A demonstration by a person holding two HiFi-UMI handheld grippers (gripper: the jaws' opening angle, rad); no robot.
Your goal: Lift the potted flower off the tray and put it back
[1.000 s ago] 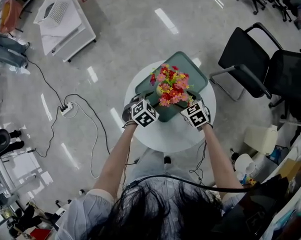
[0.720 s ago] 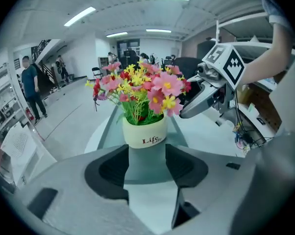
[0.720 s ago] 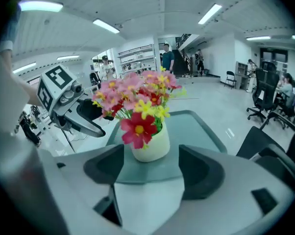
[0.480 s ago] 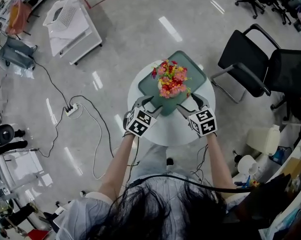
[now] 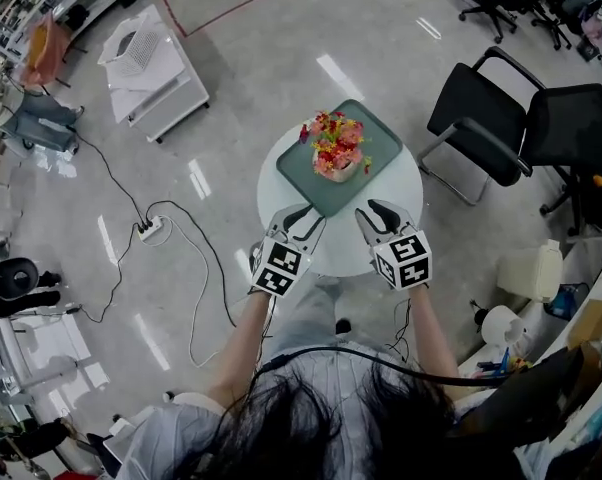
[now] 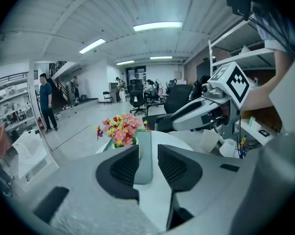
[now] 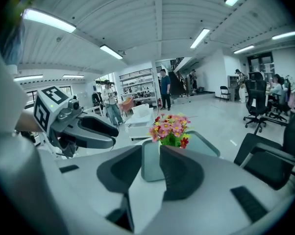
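L tongs [image 5: 303,219] & R tongs [image 5: 378,214]: both empty, jaws partway apart and closing, nothing btwn the pads, touching nothing. Both hover over the near edge of the round white worktop [image 5: 346,256]. Potted flower [image 5: 336,149] stands upright on the green tray [image 5: 383,144], clear of both tongs.

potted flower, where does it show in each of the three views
Head view: potted flower upper centre, standing on the green tray.
Left gripper view: just left of centre.
Right gripper view: just right of centre.
Shared landmark: the green tray under it.
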